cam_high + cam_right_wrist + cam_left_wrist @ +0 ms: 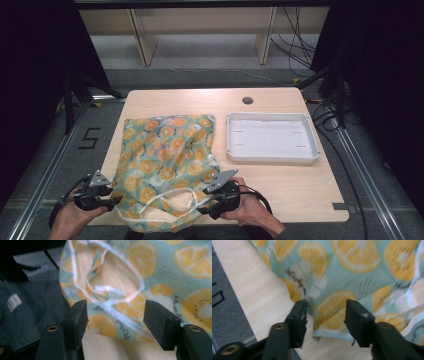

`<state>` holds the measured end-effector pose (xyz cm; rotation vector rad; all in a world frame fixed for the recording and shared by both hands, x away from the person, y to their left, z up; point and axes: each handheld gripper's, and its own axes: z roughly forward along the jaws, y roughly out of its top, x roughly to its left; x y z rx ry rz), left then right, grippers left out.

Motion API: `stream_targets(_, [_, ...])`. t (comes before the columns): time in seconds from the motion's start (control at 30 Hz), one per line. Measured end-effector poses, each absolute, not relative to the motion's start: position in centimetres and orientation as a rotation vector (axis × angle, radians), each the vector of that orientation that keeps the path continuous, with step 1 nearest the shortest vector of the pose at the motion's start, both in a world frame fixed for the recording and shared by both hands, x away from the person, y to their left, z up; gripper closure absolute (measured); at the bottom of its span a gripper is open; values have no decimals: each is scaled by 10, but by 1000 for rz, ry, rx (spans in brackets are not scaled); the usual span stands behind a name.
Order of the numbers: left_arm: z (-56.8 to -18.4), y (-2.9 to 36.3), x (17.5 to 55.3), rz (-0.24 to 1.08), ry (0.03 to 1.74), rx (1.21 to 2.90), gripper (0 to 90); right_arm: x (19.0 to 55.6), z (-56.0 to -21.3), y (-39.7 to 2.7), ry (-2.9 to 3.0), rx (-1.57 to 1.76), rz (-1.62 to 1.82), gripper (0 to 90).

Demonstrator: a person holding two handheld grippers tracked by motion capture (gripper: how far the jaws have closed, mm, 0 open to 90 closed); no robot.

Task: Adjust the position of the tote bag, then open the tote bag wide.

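Table (280, 195) bears the fruit-print bag (165, 160) spread flat at nine o'clock of the white tray (272, 137), unfolded. Left gripper (114, 201) and right gripper (204, 210) stand apart, gripping nothing; folding looks unstarted.

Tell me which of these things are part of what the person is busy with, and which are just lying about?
In use:
- fruit-print cloth bag, lying on the table
- left tool, jaws open at the bag's corner
- right tool, jaws open by the bag's handles

Lying about:
- white tray, empty, apart from the bag
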<state>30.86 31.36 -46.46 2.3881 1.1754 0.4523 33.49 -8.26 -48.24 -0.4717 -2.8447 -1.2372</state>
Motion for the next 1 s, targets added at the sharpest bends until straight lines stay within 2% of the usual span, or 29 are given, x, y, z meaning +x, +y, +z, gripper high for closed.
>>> stream_targets(0.07, [-457, 311, 308, 521, 1101, 2374, 446, 334, -486, -81, -2832, -477, -1210, 341])
stream_targets(0.1, [-452, 302, 302, 540, 1119, 2322, 440, 335, -488, -81, -2847, -459, -1198, 329])
stream_targets(0.17, [-447, 300, 301, 556, 1060, 2351, 426, 335, -491, -80, -2865, -432, -1188, 312])
stream_targets(0.2, [-446, 286, 295, 577, 1078, 2268, 422, 334, -492, -81, -2861, -459, -1156, 311])
stream_targets(0.27, [-443, 285, 296, 594, 1010, 2300, 419, 332, -494, -80, -2853, -477, -1137, 311])
stream_targets(0.3, [-444, 276, 292, 531, 1035, 2279, 416, 333, -495, -80, -2866, -443, -1136, 317])
stream_targets(0.37, [-445, 274, 290, 521, 1038, 2273, 414, 333, -495, -80, -2873, -432, -1130, 329])
stream_targets(0.53, [-449, 271, 290, 508, 1027, 2280, 410, 329, -500, -79, -2920, -363, -1048, 503])
stream_targets(0.57, [-449, 271, 290, 508, 1027, 2280, 410, 329, -500, -79, -2920, -363, -1048, 503])
stream_targets(0.6, [-448, 273, 293, 527, 979, 2302, 410, 328, -501, -79, -2934, -310, -1031, 653])
stream_targets(0.7, [-449, 273, 292, 513, 1017, 2291, 408, 327, -502, -80, -2962, -231, -1007, 829])
stream_targets(0.73, [-449, 274, 292, 508, 1018, 2290, 408, 327, -502, -80, -2962, -231, -1007, 829])
stream_targets(0.8, [-448, 275, 292, 498, 1001, 2284, 408, 328, -500, -80, -2978, -176, -1009, 900])
stream_targets(1.0, [-445, 278, 291, 492, 987, 2279, 390, 322, -488, -80, -2911, -233, -1065, 900])
